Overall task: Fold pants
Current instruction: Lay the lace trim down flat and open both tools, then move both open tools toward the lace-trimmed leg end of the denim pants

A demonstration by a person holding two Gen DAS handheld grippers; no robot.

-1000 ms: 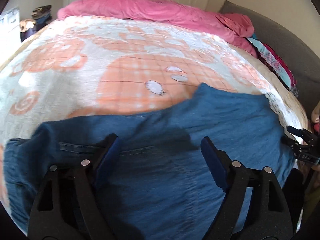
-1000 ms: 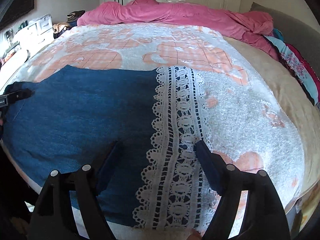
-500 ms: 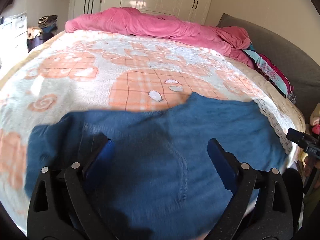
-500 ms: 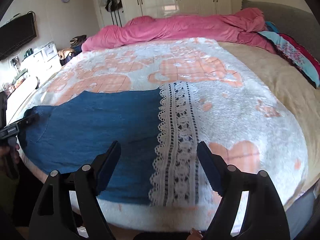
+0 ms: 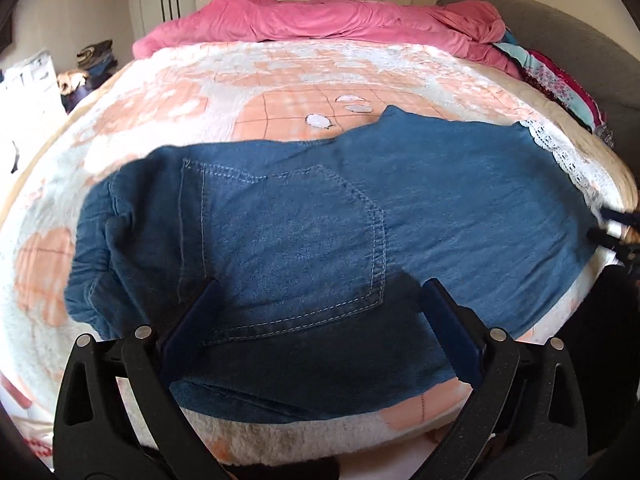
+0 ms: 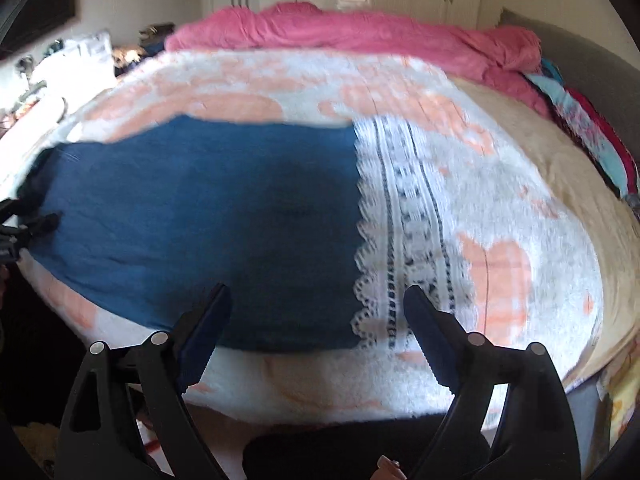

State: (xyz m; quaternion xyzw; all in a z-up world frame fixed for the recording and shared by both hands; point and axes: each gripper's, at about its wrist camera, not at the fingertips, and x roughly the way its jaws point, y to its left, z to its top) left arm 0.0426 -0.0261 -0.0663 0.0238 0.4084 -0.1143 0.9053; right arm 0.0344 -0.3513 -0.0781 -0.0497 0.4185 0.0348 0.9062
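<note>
Now both tools, left (image 5: pixel 320 312) and right (image 6: pixel 318 316), spread wide, empty, above pants (image 5: pixel 304 240).

**Pants laid flat near the bed's front edge**

Blue pants (image 6: pixel 192 216) with a white lace hem (image 6: pixel 400 232) are spread on the patterned blanket (image 6: pixel 500 200). The right gripper (image 6: pixel 316 320) is held above them, its jaws just widened, nothing between.

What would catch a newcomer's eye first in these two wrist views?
The blue denim pants lie flat across the near edge of the fluffy white-and-peach blanket, back pocket up, with a white lace hem at the leg end. A rumpled pink duvet is heaped along the far side of the bed. The left claw and right claw both hover open above the pants, holding nothing.
</note>
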